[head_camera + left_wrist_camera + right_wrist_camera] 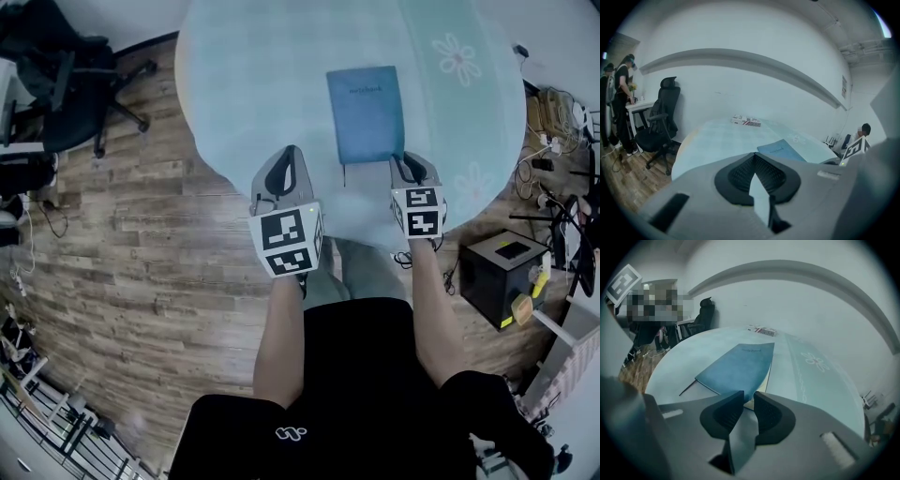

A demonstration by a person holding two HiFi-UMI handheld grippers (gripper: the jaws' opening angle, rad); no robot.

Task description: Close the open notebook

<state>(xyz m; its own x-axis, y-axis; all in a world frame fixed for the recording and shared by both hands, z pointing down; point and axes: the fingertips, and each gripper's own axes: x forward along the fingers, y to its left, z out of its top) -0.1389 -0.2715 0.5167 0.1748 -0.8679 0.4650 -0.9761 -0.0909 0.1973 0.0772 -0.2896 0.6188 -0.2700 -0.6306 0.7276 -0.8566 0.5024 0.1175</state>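
Round pale bench (244, 84), flower-printed.
A closed blue notebook (366, 112) lies flat on it; a small box (746, 121) sits at the far edge.

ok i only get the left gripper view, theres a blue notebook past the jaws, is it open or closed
Observer: Closed. In the head view the notebook lies flat with its blue cover facing up.
Operator: where is the right gripper, i cant see its jaws
Observer: The right gripper sits at the notebook's near right corner and points toward it.
Operator: is it gripping the cover
Observer: No. The right gripper view shows its jaws apart with nothing clamped. The notebook's corner lies just beyond the tips.
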